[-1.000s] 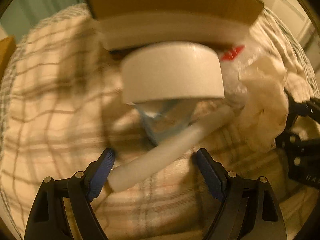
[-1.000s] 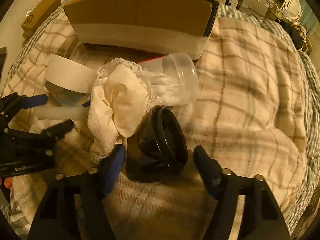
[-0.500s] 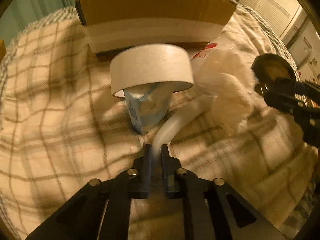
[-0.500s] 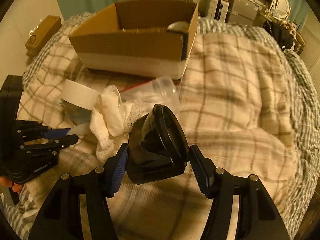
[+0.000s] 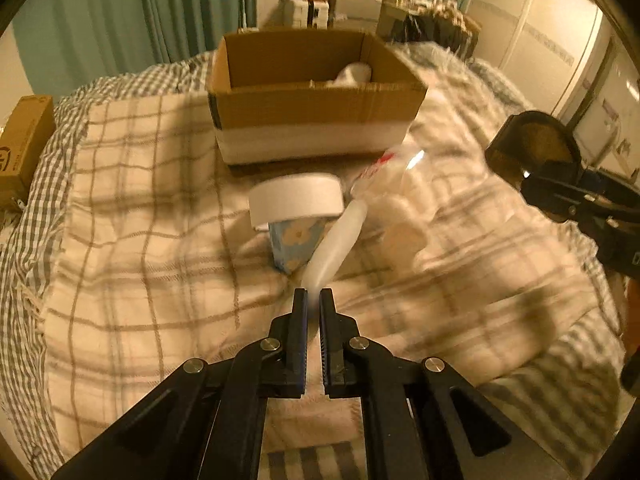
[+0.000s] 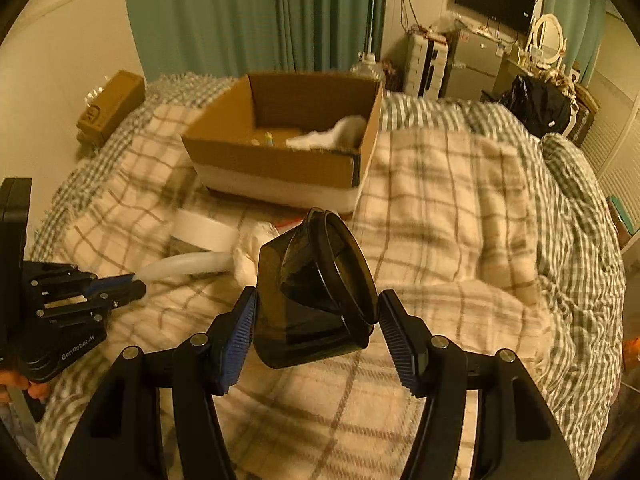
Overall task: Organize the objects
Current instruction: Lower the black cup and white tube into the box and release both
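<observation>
A bed carries everything, spread with a cream plaid blanket (image 5: 152, 264) over a grey checked cover (image 6: 580, 240). On the blanket stands an open cardboard box (image 5: 316, 120) (white band along its base). Just before it lie a roll of white tape (image 5: 296, 202) atop a small blue floral packet (image 5: 296, 246), a clear plastic jar (image 5: 394, 178) and a white cloth (image 6: 256, 248).

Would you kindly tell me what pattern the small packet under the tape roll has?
Light blue with pale flowers on the packet, seen best in the left wrist view.
</observation>
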A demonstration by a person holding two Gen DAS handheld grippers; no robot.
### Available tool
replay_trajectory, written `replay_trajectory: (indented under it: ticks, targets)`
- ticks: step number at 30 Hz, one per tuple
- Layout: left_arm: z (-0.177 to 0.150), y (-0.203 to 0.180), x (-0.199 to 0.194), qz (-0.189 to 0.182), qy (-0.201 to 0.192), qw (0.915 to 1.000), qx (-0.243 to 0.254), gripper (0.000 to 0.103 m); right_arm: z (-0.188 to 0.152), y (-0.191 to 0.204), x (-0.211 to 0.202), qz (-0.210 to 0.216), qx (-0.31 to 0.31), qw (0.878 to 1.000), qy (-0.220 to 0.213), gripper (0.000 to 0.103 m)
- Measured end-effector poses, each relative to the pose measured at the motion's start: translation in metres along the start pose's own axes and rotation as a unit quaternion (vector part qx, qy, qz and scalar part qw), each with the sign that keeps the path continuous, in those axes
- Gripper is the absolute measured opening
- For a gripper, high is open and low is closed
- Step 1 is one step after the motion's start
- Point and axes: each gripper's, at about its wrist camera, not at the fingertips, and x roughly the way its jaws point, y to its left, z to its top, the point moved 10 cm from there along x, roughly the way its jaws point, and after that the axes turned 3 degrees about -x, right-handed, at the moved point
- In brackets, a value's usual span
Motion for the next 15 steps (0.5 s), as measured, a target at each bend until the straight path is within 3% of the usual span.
replay_trajectory:
  ticks: [7,15]
  targets:
    - [0.039,-0.015,-0.045,-0.023,-0.059,0.9978,-0.017,0.004,0.030,0.011,-0.038,0.011,-0.007,0.999,-0.051,0.060]
    - [0.112,-0.019,-0.083,-0.034,-0.120,0.9920,-0.017,0.004,0.084,0.018,-0.061,0.023,-0.013,0.994,-0.103,0.060]
